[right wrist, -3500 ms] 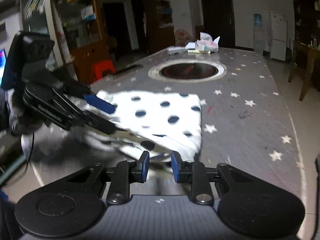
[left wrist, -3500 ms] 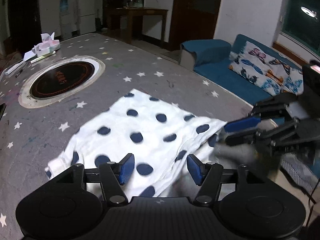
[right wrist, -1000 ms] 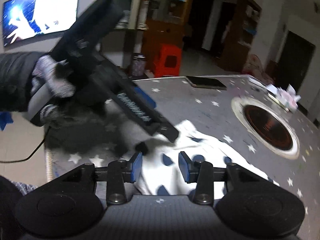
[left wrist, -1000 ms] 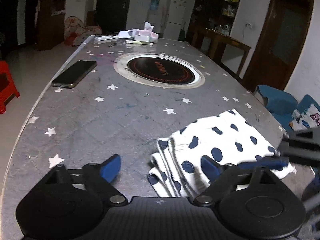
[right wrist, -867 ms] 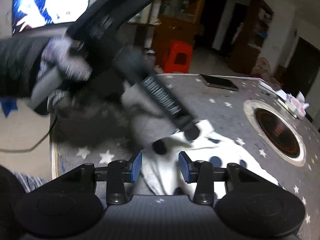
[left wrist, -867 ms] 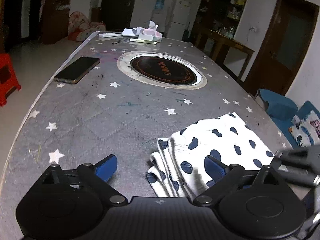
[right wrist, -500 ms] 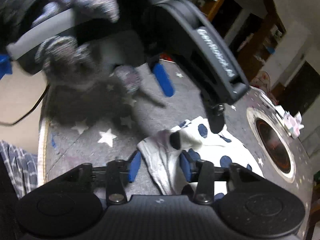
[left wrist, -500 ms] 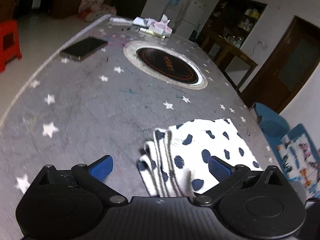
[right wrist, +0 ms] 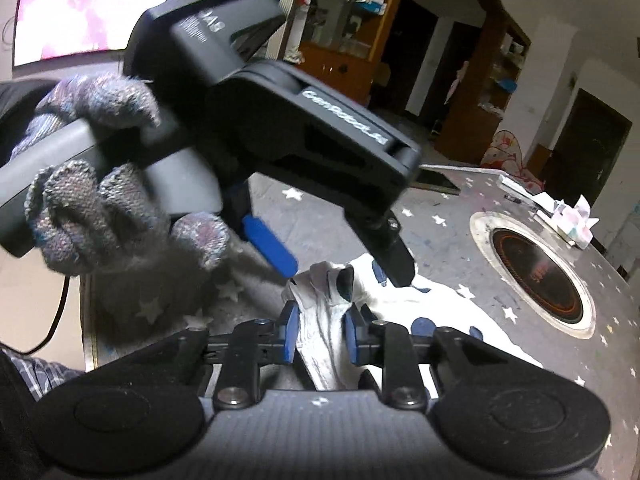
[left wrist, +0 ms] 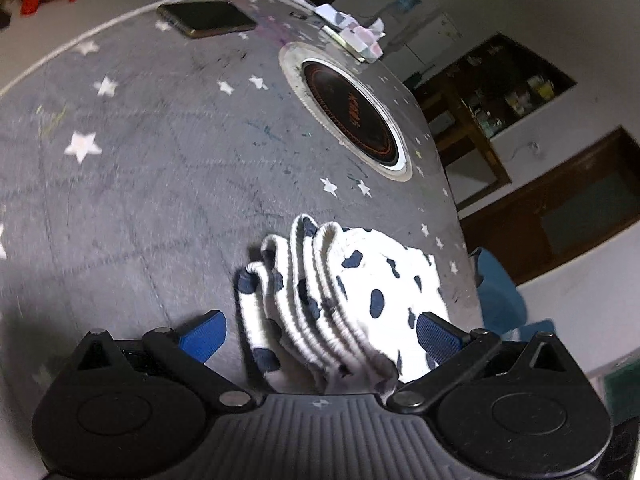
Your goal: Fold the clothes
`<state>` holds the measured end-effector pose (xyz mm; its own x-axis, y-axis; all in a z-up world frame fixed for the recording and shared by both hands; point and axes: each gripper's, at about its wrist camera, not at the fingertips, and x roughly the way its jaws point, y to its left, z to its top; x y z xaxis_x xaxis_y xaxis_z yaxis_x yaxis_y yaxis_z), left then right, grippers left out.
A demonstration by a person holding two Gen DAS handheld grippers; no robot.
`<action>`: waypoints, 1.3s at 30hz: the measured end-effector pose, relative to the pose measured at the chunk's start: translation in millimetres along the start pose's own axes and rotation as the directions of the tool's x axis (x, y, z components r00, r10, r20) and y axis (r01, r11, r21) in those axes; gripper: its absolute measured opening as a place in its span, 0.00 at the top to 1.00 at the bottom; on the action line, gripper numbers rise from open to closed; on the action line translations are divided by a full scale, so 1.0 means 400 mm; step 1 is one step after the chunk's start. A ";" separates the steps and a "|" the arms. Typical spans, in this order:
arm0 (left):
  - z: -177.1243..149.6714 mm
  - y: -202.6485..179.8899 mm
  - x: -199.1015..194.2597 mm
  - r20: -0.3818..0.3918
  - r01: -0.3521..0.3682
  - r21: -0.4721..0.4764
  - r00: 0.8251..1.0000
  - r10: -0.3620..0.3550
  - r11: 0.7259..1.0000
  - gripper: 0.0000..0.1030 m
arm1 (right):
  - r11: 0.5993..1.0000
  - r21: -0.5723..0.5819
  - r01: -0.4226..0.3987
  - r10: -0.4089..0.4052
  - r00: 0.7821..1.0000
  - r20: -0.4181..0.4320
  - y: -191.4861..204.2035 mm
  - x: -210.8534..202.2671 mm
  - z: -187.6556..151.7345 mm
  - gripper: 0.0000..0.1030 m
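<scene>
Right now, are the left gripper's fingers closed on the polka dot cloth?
No, in the left wrist view the left gripper stands wide open, its blue pads well apart on either side of the bunched polka dot cloth.

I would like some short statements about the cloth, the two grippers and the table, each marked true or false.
1. The polka-dot cloth lies folded in several layers. True.
2. The left gripper is shut on the cloth. False: its jaws stand wide open around the folded edge.
3. The right gripper pinches the cloth's edge. True.
4. A phone lies on the cloth. False: it lies apart, near the table edge.
</scene>
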<state>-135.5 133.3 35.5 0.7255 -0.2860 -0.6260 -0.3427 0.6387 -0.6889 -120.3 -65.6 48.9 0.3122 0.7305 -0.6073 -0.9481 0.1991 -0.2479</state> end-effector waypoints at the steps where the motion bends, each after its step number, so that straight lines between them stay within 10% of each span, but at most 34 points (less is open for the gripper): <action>1: -0.002 0.001 0.000 -0.004 0.007 -0.021 1.000 -0.008 1.000 0.00 | 1.000 0.009 0.001 -0.001 1.000 0.007 -0.004 -0.004 0.001 0.78; 10: -0.012 0.023 0.030 -0.030 0.071 -0.171 0.997 -0.077 0.983 0.02 | 0.998 0.069 0.005 -0.008 0.999 0.054 -0.030 -0.040 -0.002 0.79; 27: -0.009 0.034 0.071 -0.015 0.041 -0.159 0.999 -0.044 0.986 0.66 | 0.996 0.065 -0.053 0.052 0.998 0.030 0.003 -0.028 -0.036 0.78; 39: -0.003 0.037 0.075 -0.006 0.022 -0.122 1.000 -0.023 0.992 0.68 | 0.952 0.306 0.022 -0.033 0.999 0.032 -0.137 -0.125 -0.087 0.77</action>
<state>-119.4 133.4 6.2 0.7294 -0.3055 -0.6121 -0.3968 0.5399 -0.7424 -81.8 -135.8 66.4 0.3416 0.7439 -0.5744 -0.9138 0.4057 -0.0180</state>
